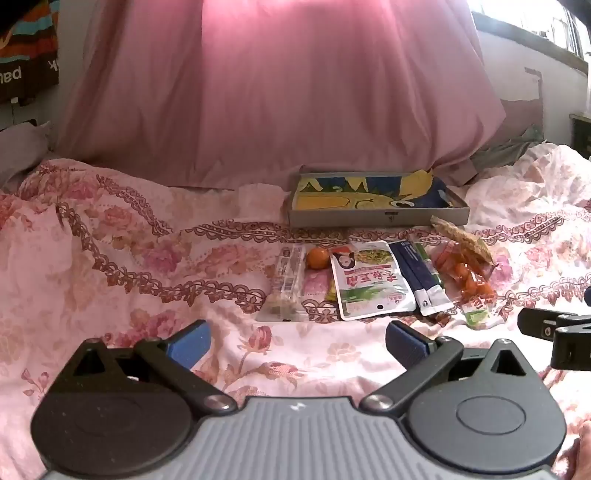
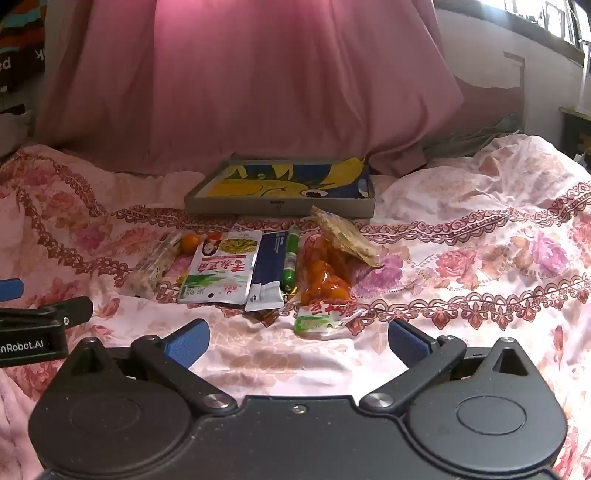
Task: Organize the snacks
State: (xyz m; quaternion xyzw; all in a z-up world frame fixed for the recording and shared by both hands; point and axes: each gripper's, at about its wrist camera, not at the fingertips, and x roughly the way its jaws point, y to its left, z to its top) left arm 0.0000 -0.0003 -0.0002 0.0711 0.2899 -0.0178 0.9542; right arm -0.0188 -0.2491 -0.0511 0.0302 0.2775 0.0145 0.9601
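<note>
Several snacks lie in a row on the floral bedspread: a clear packet (image 1: 286,282), a small orange (image 1: 317,257), a white-and-green pouch (image 1: 369,280), a dark blue sachet (image 1: 417,277), a bag of orange pieces (image 1: 467,277) and a brown crispy packet (image 1: 463,240). Behind them sits a shallow grey box (image 1: 376,218) with a yellow-and-blue picture inside. My left gripper (image 1: 297,345) is open, short of the snacks. My right gripper (image 2: 298,345) is open too, with a green-and-white packet (image 2: 317,323) just ahead of its fingers. The pouch (image 2: 219,273) and the box (image 2: 280,206) show there as well.
A large pink pillow (image 1: 280,92) rises behind the box. The rumpled bedspread (image 1: 129,240) spreads left and right of the snacks. A window (image 1: 535,26) is at the top right. The other gripper's black body (image 1: 554,332) shows at the right edge.
</note>
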